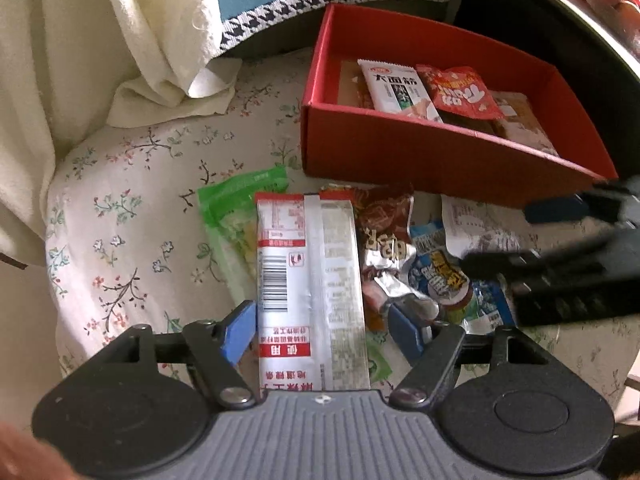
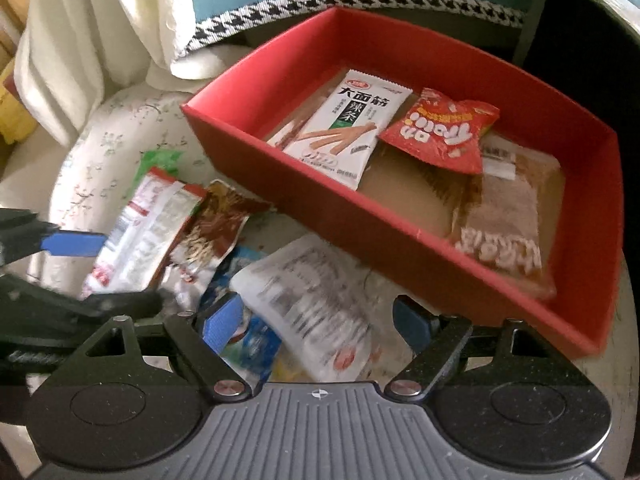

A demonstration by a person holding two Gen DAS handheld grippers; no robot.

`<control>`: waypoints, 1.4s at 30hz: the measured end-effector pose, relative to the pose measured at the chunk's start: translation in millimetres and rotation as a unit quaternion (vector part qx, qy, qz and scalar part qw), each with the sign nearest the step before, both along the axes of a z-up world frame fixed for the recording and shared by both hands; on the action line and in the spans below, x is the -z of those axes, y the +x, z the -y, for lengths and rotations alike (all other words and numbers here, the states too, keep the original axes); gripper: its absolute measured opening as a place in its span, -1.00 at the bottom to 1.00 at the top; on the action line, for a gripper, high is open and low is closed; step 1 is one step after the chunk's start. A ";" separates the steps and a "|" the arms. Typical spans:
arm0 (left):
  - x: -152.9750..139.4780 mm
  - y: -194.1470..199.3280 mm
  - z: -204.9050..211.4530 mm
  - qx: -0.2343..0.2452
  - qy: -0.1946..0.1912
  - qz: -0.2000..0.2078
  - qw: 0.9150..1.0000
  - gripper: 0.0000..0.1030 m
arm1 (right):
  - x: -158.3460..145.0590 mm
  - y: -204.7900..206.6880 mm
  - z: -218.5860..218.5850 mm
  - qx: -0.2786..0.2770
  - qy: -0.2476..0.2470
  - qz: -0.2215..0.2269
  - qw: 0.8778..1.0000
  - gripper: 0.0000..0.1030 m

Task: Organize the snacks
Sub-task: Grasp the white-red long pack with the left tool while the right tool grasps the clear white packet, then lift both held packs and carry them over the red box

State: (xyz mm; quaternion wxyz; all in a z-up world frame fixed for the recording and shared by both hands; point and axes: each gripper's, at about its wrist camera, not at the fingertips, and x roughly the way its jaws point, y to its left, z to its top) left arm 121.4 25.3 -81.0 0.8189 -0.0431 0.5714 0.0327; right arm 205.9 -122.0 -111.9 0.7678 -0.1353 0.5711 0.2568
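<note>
**A:** Left gripper (image 1: 322, 330)?

**B:** Spread wide around the long red-and-white packet (image 1: 310, 280), back side up with barcode showing. Blue left pad just beside the packet's edge, right pad apart from it; a real clamp could not be told.

**A:** And the right gripper (image 2: 318, 322)?

**B:** Also parted wide, hovering over a blurred white packet (image 2: 308, 304), gripping nothing.

**A:** Rest of the snacks?

**B:** Heaped on the floral cloth (image 1: 120, 208): green packet (image 1: 236, 200) at nine o'clock of the long one, brown packet (image 1: 382, 220) at three o'clock, blue packet (image 1: 444, 272) further toward three.

**A:** Red box (image 2: 248, 152)?

**B:** At one o'clock of the heap, already holding a white packet (image 2: 346, 128), a red bag (image 2: 442, 134) and a clear-wrapped brown snack (image 2: 508, 216).
</note>
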 end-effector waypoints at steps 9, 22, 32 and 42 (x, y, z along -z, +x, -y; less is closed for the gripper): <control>3.9 1.1 -1.6 0.011 0.004 -0.005 1.000 0.28 | 6.1 -12.7 1.1 0.004 0.017 -0.043 0.999 0.54; 3.3 -3.6 -2.7 0.012 0.005 -0.002 1.000 0.28 | -11.3 -44.2 28.5 0.047 0.016 -0.032 0.998 0.57; 11.7 6.6 -1.1 0.011 -0.005 -0.002 1.000 0.36 | 9.3 -11.7 10.5 0.078 0.049 -0.045 0.995 0.52; 6.0 3.0 1.7 0.020 0.004 0.000 1.000 -0.07 | -4.7 -25.4 20.0 0.067 0.049 -0.038 0.996 -0.04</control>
